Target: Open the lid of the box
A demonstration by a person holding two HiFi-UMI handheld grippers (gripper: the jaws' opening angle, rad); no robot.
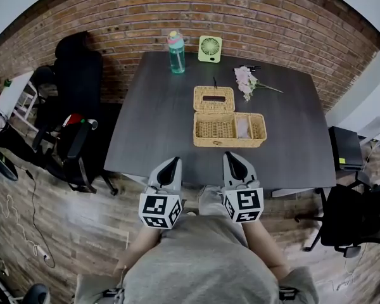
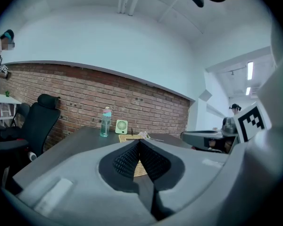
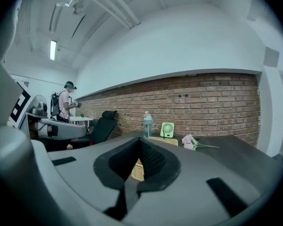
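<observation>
A woven wicker box (image 1: pixel 229 129) stands in the middle of the dark table (image 1: pixel 145 119). Its lid (image 1: pixel 214 99) is swung back and lies flat behind it, so the compartments show; a pale item rests in one. Both grippers hover at the table's near edge, short of the box. My left gripper (image 1: pixel 174 161) is shut with nothing in it, its pads meeting at the tips (image 2: pixel 138 142). My right gripper (image 1: pixel 228 155) is shut and empty too (image 3: pixel 140 140). Part of the box (image 3: pixel 137 171) shows below the right jaws.
At the table's far edge stand a teal bottle (image 1: pixel 176 44) and a small green fan (image 1: pixel 209 49), with pink flowers (image 1: pixel 246 81) to their right. Black office chairs stand left (image 1: pixel 76 138) and right (image 1: pixel 354 220) of the table. A brick wall runs behind.
</observation>
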